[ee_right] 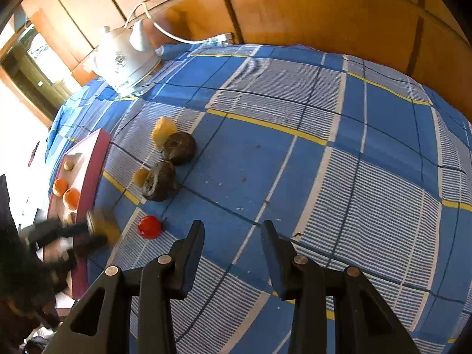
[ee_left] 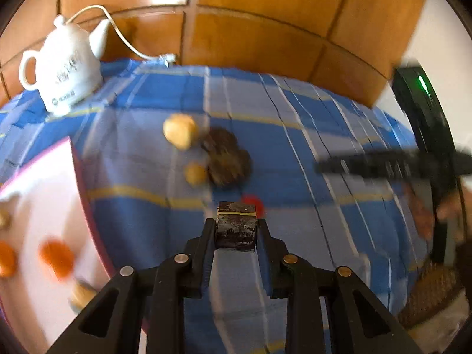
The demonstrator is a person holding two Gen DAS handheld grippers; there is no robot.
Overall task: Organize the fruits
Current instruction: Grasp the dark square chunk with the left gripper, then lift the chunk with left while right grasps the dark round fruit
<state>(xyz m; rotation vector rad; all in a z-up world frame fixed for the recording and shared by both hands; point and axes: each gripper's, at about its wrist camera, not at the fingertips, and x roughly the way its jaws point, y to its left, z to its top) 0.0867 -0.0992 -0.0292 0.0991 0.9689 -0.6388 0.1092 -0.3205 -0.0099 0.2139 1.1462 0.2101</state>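
Note:
My left gripper is shut on a dark brown block with a yellow stripe, held above the blue checked cloth; it also shows blurred in the right wrist view. A small red fruit lies just beyond it. Two dark round fruits and two yellow pieces lie mid-table. A pink-rimmed white tray at the left holds two orange fruits and small pale pieces. My right gripper is open and empty above the cloth.
A white electric kettle with its cord stands at the table's far left corner. Wooden panelling runs behind the table. In the left wrist view a black device with a green light is at the right, and a brown brush-like object is lower right.

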